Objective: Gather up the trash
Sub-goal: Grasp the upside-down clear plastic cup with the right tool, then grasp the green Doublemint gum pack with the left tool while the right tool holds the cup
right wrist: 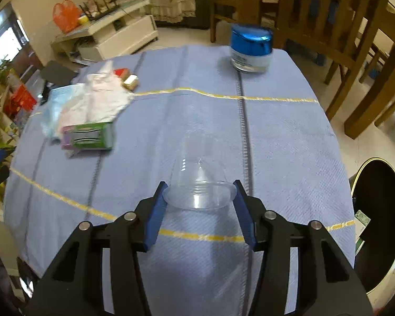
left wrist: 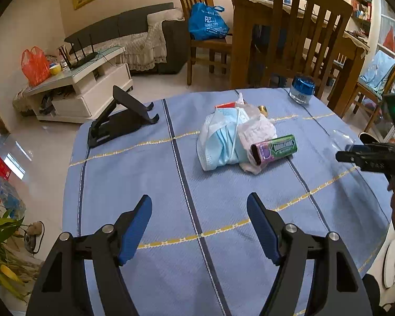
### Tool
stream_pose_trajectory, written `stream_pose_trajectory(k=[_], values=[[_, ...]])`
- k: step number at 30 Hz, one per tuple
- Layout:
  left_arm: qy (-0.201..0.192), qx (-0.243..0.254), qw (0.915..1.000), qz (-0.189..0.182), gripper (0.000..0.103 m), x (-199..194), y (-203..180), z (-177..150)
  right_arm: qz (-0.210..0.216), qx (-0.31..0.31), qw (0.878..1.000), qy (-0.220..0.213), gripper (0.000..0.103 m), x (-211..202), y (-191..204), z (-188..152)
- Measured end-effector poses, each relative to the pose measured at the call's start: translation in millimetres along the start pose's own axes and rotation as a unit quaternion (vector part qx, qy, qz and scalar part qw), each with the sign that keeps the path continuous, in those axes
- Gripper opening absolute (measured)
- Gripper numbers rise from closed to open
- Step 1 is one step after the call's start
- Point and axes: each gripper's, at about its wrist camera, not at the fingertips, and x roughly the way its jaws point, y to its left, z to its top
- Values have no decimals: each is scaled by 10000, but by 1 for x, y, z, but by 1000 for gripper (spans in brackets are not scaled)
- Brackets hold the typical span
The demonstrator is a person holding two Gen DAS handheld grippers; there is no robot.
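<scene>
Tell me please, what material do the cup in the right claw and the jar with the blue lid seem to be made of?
The cup in the right claw looks like thin clear plastic: the cloth's stripes show through it, and its rim is thin. The jar seems to be glass or thick clear plastic, with a clear base; its lid has a shiny metallic blue finish with bright reflections.

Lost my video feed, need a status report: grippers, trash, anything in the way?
Left gripper open, empty, above cloth. Right gripper shut on clear plastic cup. Face mask, gum box still piled mid-table. Path clear.
</scene>
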Motion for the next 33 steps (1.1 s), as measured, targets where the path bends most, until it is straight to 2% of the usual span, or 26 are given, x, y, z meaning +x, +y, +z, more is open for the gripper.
stream_pose_trajectory(k=[6, 10, 12, 15, 17, 18, 22, 27, 33], values=[[-5, -4, 10000, 45, 71, 0, -5, 1, 557, -58, 9976, -414, 49, -41, 31, -13], [-94, 63, 9997, 209, 71, -5, -13, 4, 1022, -5, 9919, -758, 49, -74, 47, -26], [-117, 89, 9996, 235, 71, -7, -19, 8, 1062, 15, 9906, -866, 50, -83, 48, -32], [-209, 247, 9983, 484, 75, -10, -34, 14, 990, 94, 9906, -942, 50, -88, 41, -41], [-252, 265, 9974, 614, 95, -12, -40, 17, 1021, 251, 9897, -969, 50, -90, 30, -46], [-283, 264, 9970, 668, 97, -12, -43, 18, 1033, 384, 9889, -996, 50, -92, 20, -50], [-228, 292, 9967, 717, 97, -7, -46, 26, 911, 828, 9866, -1068, 50, -96, -24, -68], [-122, 49, 9989, 457, 97, -1, -37, 36, 712, 1411, 9814, -1088, 50, -98, -83, -92], [-4, 20, 9989, 460, 97, 7, -48, 37, 84, 2028, 9707, -1289, 50, -113, -159, -113]])
